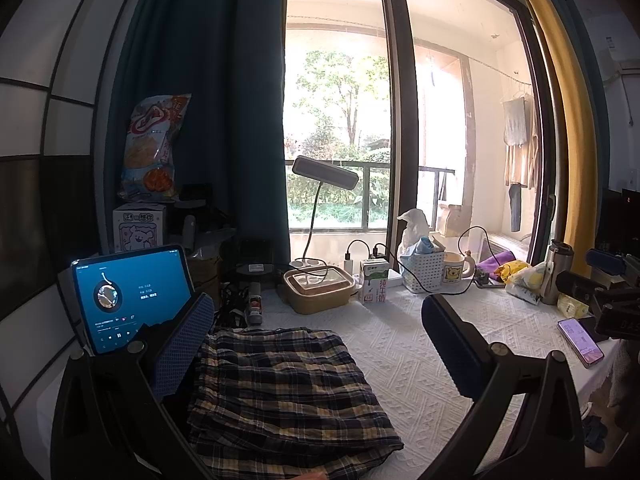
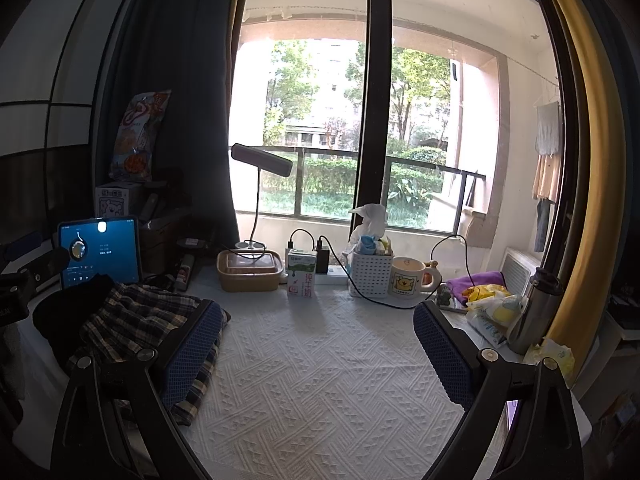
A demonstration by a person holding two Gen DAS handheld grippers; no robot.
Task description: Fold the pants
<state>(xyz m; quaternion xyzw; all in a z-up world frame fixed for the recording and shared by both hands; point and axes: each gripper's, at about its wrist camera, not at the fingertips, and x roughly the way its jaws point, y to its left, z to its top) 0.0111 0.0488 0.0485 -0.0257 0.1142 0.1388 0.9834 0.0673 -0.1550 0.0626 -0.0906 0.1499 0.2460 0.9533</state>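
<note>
Dark plaid pants lie folded in a flat stack on the white textured tablecloth. My left gripper hangs open just above them, its left pad over the stack's left edge and nothing between the fingers. In the right wrist view the pants sit at the left, partly behind the left pad. My right gripper is open over bare tablecloth, to the right of the pants. The other gripper's body shows at the far left edge.
A lit tablet stands at the left. Along the window sit a lunch box, milk carton, white basket, mug, desk lamp and cables. A steel flask and phone are at the right.
</note>
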